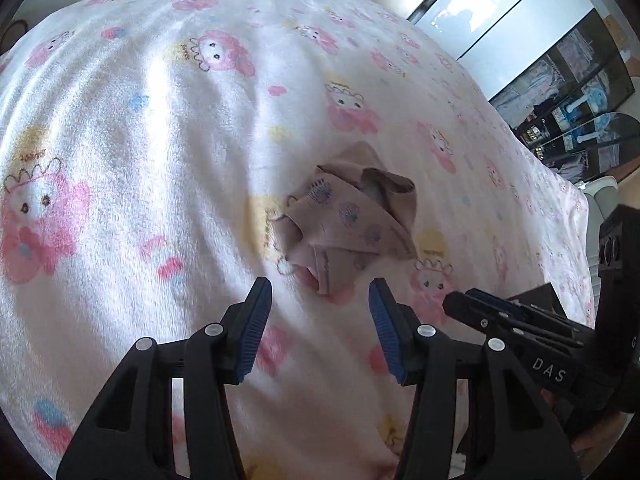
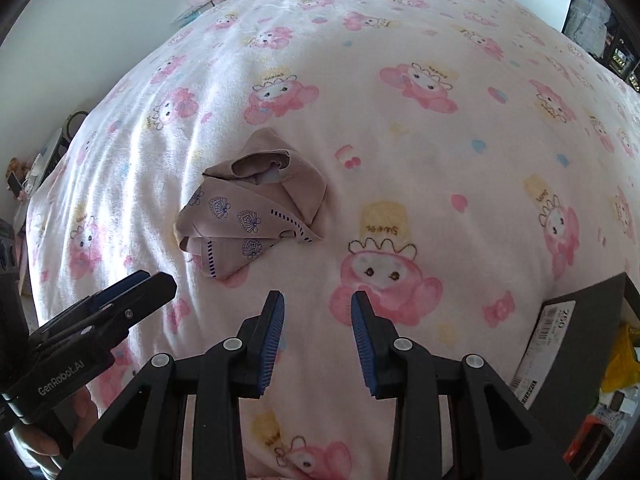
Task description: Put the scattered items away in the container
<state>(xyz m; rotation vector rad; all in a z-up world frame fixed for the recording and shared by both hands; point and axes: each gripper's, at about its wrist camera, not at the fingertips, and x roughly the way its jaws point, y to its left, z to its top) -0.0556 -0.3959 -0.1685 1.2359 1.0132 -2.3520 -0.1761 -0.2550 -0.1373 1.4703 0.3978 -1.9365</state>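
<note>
A crumpled beige cloth [image 1: 352, 216] with small blue fan prints lies on the pink cartoon-print blanket [image 1: 160, 140]. My left gripper [image 1: 320, 328] hovers just short of its near corner, jaws open and nothing between them. In the right wrist view the same cloth [image 2: 256, 208] lies up and to the left of my right gripper [image 2: 318, 340], which is open over bare blanket [image 2: 440, 140]. Each gripper shows in the other's view: the right one [image 1: 500, 316] at the right, the left one [image 2: 120, 296] at the left.
A dark box [image 2: 580, 344] with a white barcode label sits at the blanket's near right edge, with yellow and orange items inside. Mirrored wardrobe doors [image 1: 500, 20] and a dark glass cabinet [image 1: 572, 112] stand beyond the bed. A white wall [image 2: 80, 20] lies to the left.
</note>
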